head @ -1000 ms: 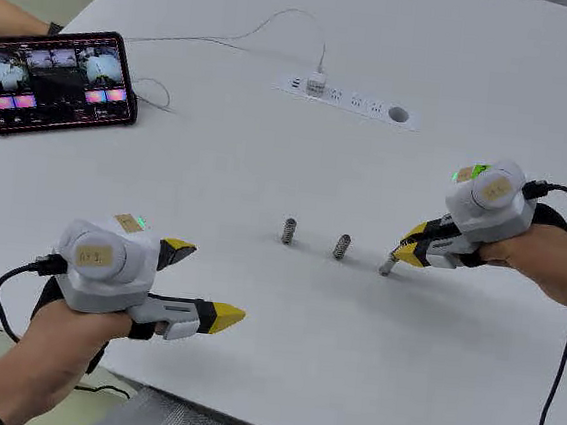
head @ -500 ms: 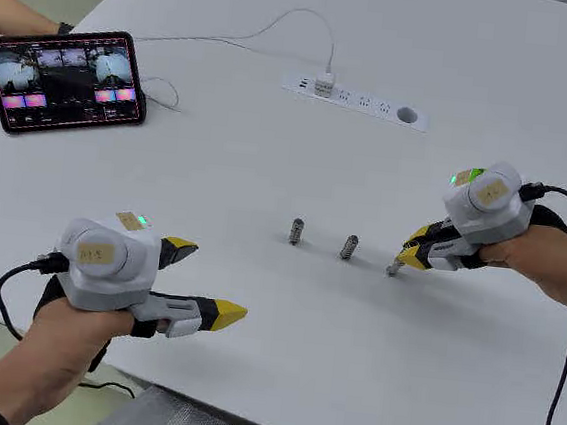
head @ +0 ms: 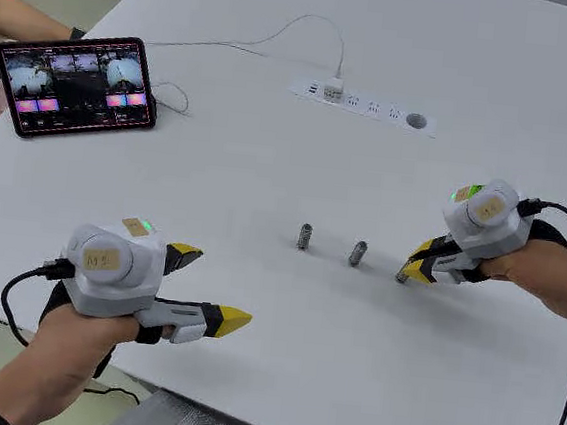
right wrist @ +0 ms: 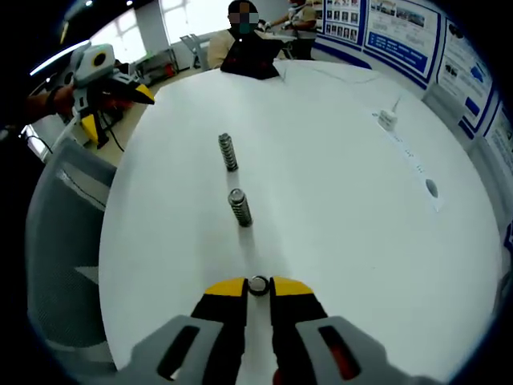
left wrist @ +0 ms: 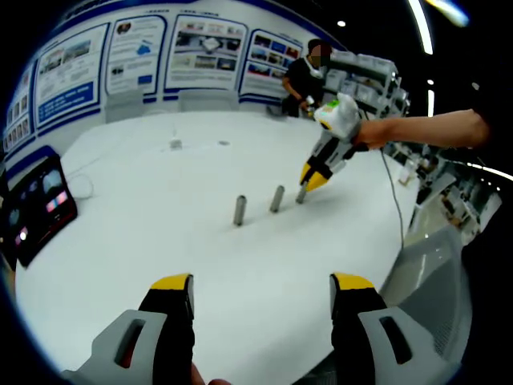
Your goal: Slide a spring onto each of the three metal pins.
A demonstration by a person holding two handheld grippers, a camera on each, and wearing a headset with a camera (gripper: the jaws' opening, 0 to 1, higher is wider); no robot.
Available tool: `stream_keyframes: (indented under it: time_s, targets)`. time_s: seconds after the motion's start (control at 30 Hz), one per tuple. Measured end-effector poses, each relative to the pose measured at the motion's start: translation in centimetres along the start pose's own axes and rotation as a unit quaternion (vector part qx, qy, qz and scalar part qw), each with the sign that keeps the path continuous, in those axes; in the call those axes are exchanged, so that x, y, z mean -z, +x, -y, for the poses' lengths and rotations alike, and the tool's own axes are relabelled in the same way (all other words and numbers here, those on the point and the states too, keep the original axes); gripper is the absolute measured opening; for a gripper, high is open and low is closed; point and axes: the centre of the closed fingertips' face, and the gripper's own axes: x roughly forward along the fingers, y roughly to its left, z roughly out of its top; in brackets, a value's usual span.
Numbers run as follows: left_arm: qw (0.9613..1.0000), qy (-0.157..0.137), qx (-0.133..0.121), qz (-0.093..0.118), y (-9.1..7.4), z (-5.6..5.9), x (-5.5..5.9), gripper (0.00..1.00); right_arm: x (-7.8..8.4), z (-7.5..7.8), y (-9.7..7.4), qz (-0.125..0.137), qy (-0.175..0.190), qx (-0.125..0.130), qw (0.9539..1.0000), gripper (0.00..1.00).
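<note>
- While hovering over the near edge of the white tabletop (head: pixel 267 171), gapes wide with nothing between the jaws (yellow-tipped left gripper (head: pixel 214 286)).
- Clamped tight around a small upright metal pin (right wrist: pixel 258 283) at the row's right end: yellow-tipped right gripper (head: pixel 410 273); spring on it or not, cannot tell.
- Standing free on the tabletop beside that: nearer spring-wrapped grey pin (head: pixel 358 253), then farther spring-wrapped grey pin (head: pixel 304 237).

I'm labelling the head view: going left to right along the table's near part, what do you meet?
left gripper → first sprung pin → second sprung pin → right gripper, shut on the third pin
</note>
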Motion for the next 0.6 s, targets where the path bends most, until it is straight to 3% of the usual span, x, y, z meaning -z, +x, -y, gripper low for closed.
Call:
stream_keyframes:
  time_s: [0.4,0.6]
  targets:
    - [1.0000,0.003,0.000,0.002,0.01,0.09,-0.47,0.70,0.06,-0.05,-0.02,0.001,0.004,0.000,1.0000,0.13]
    - [1.0000,0.006,0.003,0.006,0.15,0.33,-0.84,0.71,0.63,-0.24,-0.55,0.000,0.016,-0.001,0.9999,0.22]
